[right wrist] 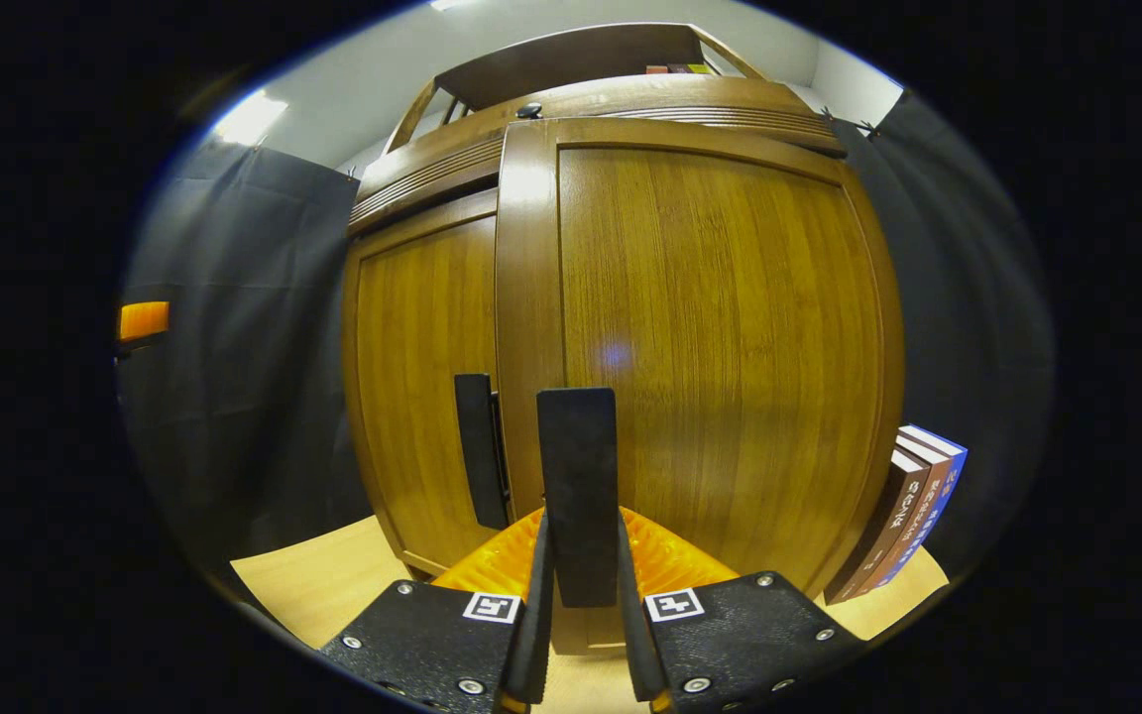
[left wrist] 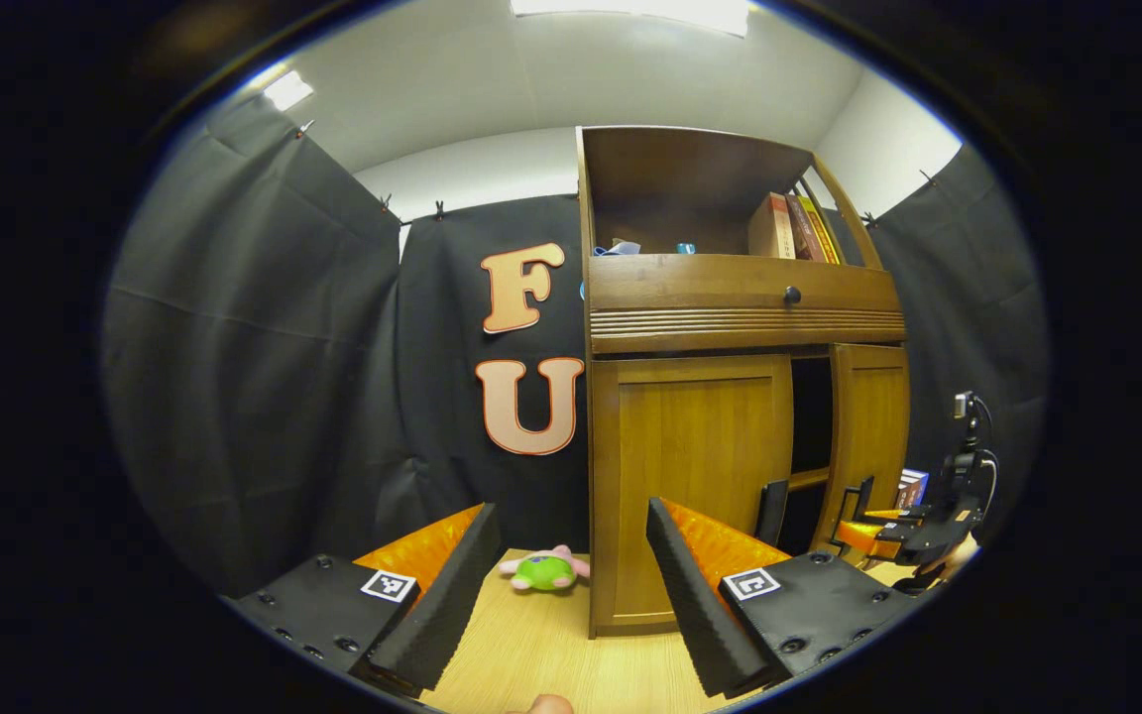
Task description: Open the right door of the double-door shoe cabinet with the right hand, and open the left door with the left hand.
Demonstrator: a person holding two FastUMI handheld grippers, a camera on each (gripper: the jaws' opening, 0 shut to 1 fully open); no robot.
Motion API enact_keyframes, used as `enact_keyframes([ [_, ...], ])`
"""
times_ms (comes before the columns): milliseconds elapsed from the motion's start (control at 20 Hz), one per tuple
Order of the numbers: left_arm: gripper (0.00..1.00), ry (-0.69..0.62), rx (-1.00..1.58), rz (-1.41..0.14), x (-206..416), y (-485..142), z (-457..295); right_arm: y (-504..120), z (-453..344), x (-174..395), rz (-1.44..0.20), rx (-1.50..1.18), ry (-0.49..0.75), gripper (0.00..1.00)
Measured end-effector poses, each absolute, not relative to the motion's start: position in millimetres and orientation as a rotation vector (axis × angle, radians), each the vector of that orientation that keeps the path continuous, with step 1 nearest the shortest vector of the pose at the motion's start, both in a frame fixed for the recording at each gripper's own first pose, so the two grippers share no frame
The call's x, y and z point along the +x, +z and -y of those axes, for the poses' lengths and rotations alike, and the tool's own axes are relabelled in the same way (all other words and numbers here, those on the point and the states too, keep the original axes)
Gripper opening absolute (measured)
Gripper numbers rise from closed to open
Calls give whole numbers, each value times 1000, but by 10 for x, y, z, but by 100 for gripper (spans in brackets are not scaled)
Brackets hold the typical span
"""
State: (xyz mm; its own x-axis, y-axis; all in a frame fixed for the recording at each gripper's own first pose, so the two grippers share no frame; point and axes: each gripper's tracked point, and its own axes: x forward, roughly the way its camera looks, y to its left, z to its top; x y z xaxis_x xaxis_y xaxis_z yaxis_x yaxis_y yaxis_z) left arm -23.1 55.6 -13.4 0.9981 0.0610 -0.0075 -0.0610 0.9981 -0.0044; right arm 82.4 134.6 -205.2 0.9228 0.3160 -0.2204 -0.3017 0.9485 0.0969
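Pale wood-grain tabletop carries the shoe cabinet; black cloth walls hang on all sides, white ceiling with bright light panels above.

Left gripper view: left gripper hangs back from the cabinet, jaws wide apart, holding nothing. Left door sits flush and closed. Right door is swung out, a dark gap between the two doors. Right gripper is at that door's lower edge. Open shelf on top holds books; a drawer front with a dark knob lies beneath it. Green and pink plush toy lies on the table just left of the cabinet's foot.

Right gripper view: jaws narrow, clamped on the right door's black handle, which stands upright between the fingers. Left door's black handle is just beside it, untouched. More books lean against the cabinet's right side on the table.
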Motion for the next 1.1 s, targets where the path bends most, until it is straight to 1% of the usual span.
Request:
enact_keyframes([
  [50,95,58,-4,-5,-230,-131,-556,-2045,-1311,766,-237,60,320,32],
  [100,96,55,-2,-5,-226,-130,-552,-2039,-1290,719,-237,60,323,32],
  [200,95,47,-3,-6,-236,-128,-535,-2013,-1230,607,-238,58,327,32],
  [650,95,-2,-12,15,-225,-79,-412,-1926,-869,165,-247,37,317,32],
  [750,96,-23,-8,14,-226,-84,-362,-1910,-782,76,-254,33,302,31],
  [800,96,-31,-3,11,-223,-89,-349,-1897,-723,31,-254,26,297,23],
  [950,95,-55,0,9,-221,-86,-308,-1868,-559,-90,-264,16,278,21],
  [1000,95,-63,-3,10,-225,-80,-288,-1868,-520,-124,-265,11,271,29],
  [1050,95,-71,-6,11,-224,-81,-264,-1860,-460,-160,-267,10,262,28],
  [1100,95,-79,-7,11,-221,-79,-249,-1843,-402,-194,-269,8,253,36],
])
